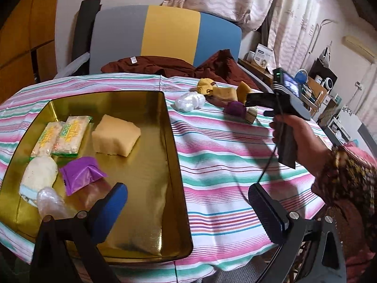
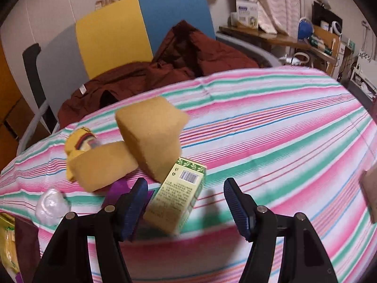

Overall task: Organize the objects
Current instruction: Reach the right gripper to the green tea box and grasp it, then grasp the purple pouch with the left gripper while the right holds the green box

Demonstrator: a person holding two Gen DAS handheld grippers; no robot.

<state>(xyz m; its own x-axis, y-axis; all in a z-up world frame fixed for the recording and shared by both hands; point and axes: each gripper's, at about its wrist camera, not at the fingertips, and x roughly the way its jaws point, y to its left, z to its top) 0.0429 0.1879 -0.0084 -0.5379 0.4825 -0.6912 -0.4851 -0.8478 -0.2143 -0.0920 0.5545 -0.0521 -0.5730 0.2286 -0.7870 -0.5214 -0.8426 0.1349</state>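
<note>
A gold tin tray [image 1: 150, 188] on the striped tablecloth holds a pale sponge [image 1: 115, 134], two green-edged snack packs [image 1: 68, 134], a purple packet [image 1: 81, 174] and wrapped items. My left gripper [image 1: 188, 210] is open and empty above the tray's right wall. My right gripper [image 2: 186, 202] is open, low over a small green-and-cream box [image 2: 176, 195] that lies between its fingers, nearer the left one. Beside the box lie two tan sponges [image 2: 150, 136], a purple item [image 2: 117, 189], a yellow wrapper [image 2: 79, 141] and a clear plastic ball [image 2: 51, 205]. The right gripper also shows in the left wrist view [image 1: 256, 105].
A chair [image 1: 165, 35] with a dark red garment [image 2: 165, 68] stands behind the table. Cluttered shelves [image 2: 318, 37] are at the far right. The striped tablecloth [image 2: 282, 129] stretches to the right of the pile.
</note>
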